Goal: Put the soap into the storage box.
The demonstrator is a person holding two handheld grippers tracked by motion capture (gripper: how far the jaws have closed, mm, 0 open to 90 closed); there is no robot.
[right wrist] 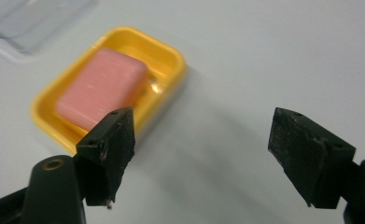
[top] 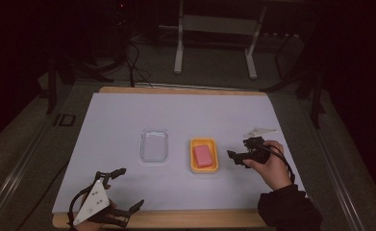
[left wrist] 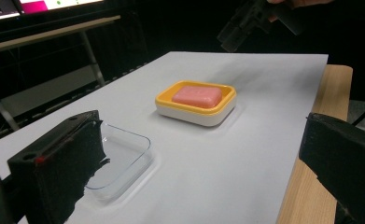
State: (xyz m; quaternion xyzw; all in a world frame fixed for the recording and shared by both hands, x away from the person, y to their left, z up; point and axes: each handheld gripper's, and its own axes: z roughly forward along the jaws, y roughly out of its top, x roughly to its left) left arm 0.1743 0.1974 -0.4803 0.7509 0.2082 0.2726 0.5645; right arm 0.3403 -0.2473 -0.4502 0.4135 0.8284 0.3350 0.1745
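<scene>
Right gripper (top: 237, 158), jaws spread, hovers just right of the yellow soap dish (top: 204, 155) holding pink soap (top: 203, 156), likely lining up a grasp; left gripper (top: 122, 189), also spread, idles well apart.

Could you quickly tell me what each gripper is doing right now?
Left gripper: open, holding nothing.
Right gripper: open, empty, beside the yellow soap dish.

A white sheet (top: 118, 120) covers most of a wooden board (top: 176, 219), whose pale edge shows along the near and far sides. Beyond it a white metal frame (top: 178, 48) stands on the grey floor (top: 214, 72), with dark cables (top: 132, 57) trailing beside it (a small red light (top: 122, 6) glows above them). The left gripper view catches a lit screen (left wrist: 54, 3) over a bench (left wrist: 54, 30).
</scene>
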